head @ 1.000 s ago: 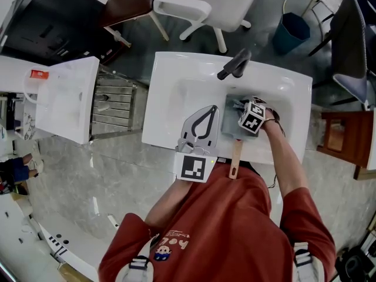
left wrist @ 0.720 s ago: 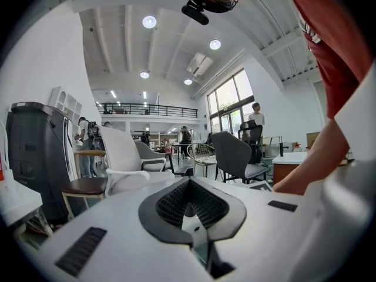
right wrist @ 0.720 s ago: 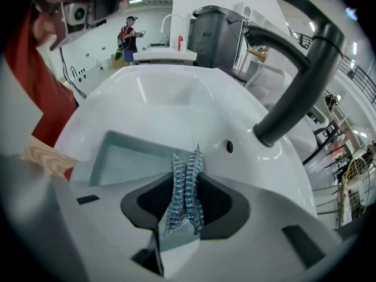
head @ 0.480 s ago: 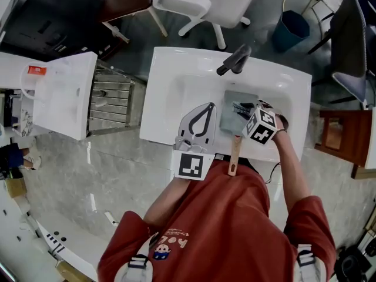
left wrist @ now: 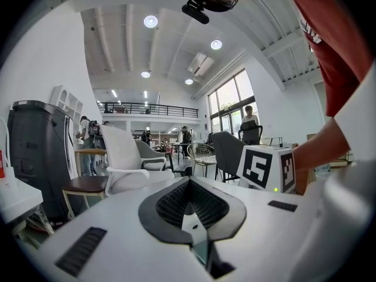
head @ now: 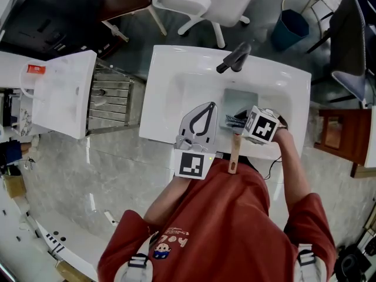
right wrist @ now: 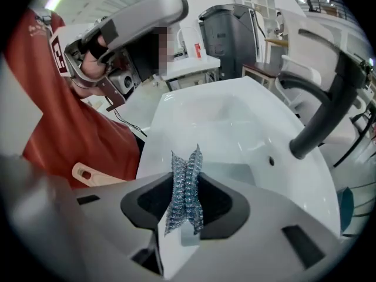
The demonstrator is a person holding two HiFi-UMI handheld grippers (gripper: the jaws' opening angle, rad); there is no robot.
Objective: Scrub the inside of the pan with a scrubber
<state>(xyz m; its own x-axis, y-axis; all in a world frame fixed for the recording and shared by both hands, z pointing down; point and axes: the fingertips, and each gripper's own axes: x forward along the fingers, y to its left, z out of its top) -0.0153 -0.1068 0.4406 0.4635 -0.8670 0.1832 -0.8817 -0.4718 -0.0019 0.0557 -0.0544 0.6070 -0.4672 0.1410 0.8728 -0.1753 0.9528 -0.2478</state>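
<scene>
Blue-silver wire-mesh scrubber is pinched between the jaws of the right gripper, at the near edge of the grey square metal pan. The pan sits in the white ceramic sink, its pale wooden handle pointing toward the person. The left gripper has its jaws together on nothing, just left of the pan.

Open office-like hall: swivel chairs, mezzanine railing, freestanding white sink.
</scene>
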